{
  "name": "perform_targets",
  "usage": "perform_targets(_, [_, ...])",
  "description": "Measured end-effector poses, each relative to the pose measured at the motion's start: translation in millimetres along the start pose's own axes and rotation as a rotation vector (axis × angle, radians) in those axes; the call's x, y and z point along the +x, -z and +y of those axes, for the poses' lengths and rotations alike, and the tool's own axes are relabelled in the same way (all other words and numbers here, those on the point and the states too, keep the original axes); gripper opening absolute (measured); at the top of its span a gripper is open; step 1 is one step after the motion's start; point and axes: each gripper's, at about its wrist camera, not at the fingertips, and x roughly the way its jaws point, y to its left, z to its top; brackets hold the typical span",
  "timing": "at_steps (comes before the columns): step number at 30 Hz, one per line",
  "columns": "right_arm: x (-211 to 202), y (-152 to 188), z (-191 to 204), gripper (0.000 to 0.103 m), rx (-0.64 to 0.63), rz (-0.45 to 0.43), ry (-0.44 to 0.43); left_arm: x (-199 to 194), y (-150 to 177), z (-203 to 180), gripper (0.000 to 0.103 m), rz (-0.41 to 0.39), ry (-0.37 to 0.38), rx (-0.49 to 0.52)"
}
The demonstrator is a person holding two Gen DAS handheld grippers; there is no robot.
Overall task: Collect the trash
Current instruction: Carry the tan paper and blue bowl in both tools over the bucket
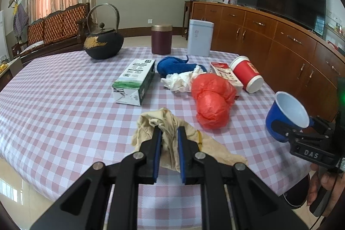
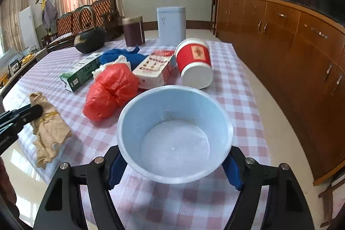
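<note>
On the pink-and-white checked tablecloth (image 1: pixel 54 100) the count runs as follows.

- One black cast-iron kettle (image 1: pixel 103 44) with a hoop handle, upper left of the frame.
- Two upright canisters at top centre: one dark maroon tin (image 1: pixel 161 39), one pale blue tin (image 1: pixel 200 37).
- Two cartons lying flat: one green-and-white carton (image 1: pixel 134 82), one red-and-white carton (image 2: pixel 155 70).
- One red-and-white paper cup (image 1: pixel 246 75) on its side.
- One blue enamel cup with a white inside (image 2: pixel 174 135).
- One crumpled red plastic bag (image 1: pixel 212 98).
- One blue knitted cloth (image 1: pixel 172 65).
- One wad of white tissue (image 1: pixel 179 81).
- One beige crumpled rag (image 1: pixel 172 139).
- Two black grippers: one left gripper (image 1: pixel 169 133), one right gripper (image 2: pixel 174 171).
</note>
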Motion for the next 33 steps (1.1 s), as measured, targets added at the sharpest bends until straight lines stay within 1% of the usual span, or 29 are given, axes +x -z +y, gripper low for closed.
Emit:
perform_targets(5, [-24.2, 1.8, -8.2, 0.078, 0.002, -0.024, 0.022, -8.7, 1.6, -19.7, 0.016, -0.008, 0.023, 0.020])
perform_targets(12, [-65.8, 13.0, -29.7, 0.078, 0.022, -0.055, 0.059, -24.9, 2.0, -58.6, 0.016, -0.032, 0.072, 0.063])
perform_targets(22, [-123.9, 40.0, -76.7, 0.078, 0.081, -0.085, 0.131, -45.5, 10.2, -123.3, 0.016, -0.045, 0.158, 0.135])
perform_targets(33, [-171.9, 73.2, -129.2, 0.078, 0.144, -0.102, 0.210, -63.4, 22.5, -193.5, 0.016, -0.053, 0.261, 0.230])
